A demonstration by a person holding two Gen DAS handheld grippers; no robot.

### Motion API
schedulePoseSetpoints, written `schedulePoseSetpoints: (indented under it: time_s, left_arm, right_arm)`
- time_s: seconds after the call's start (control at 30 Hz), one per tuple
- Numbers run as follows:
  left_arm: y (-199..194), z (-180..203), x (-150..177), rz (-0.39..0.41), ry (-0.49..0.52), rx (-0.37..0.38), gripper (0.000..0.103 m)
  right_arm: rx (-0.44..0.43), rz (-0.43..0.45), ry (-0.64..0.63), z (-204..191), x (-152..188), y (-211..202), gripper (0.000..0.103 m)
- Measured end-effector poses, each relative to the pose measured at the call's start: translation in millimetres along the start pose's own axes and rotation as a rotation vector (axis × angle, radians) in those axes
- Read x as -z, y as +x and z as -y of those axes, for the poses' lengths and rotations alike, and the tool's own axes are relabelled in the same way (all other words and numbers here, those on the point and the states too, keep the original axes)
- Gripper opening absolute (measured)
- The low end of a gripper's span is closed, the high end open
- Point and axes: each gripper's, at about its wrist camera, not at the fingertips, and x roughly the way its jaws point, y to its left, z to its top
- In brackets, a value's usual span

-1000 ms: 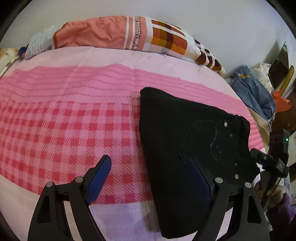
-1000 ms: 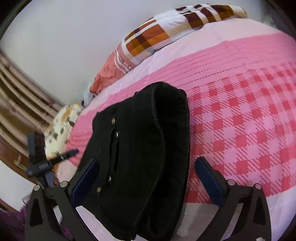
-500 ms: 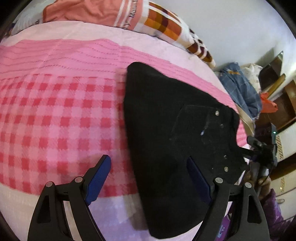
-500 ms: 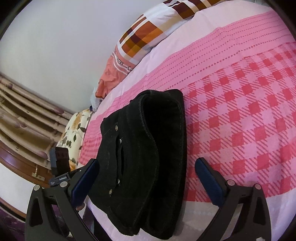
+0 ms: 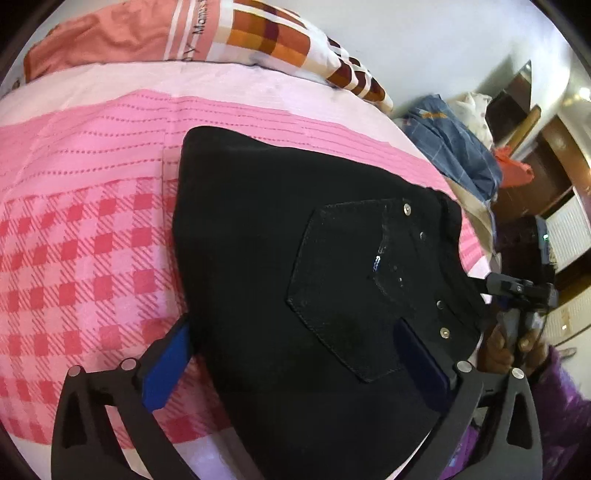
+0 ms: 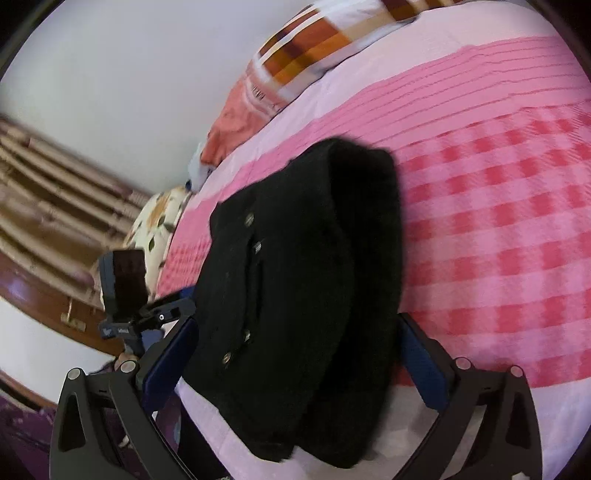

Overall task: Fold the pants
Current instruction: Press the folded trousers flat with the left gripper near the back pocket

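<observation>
Left tongs newly wider, lower astride folded black pants.

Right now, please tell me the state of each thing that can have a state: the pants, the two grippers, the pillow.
Black pants: folded into a thick bundle, lying on the pink checked bedcover, back pocket facing up.
Left gripper: open, jaws just widened, straddling the pants' near edge.
Right gripper: open, pants between the fingers.
Pillow: lying at the bed's far edge.
</observation>
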Motion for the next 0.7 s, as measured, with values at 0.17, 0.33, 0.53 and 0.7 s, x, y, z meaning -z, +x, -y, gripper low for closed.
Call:
schedulePoseSetpoints:
  time_s: [0.17,0.33,0.53,0.7]
  left_arm:
    - [6,10,1,0.004,0.066,-0.068,0.103]
    - [7,5,-4,0.011,0.035,-0.037,0.103]
    - [2,-22,-17,0.0,-0.134,0.098,0.103]
    - [2,-16,-16,-0.012,-0.113,0.066,0.103]
  right_arm:
    - [-0.061,0.008,0.043,10,-4,-4,0.097]
    - [-0.111,0.041,0.12,22,-12,-8,0.094]
    - [0.042,-0.018,0.028,-1,-18,13,0.096]
    - [0.134,-0.015,-0.017,-10,-13,15,0.067]
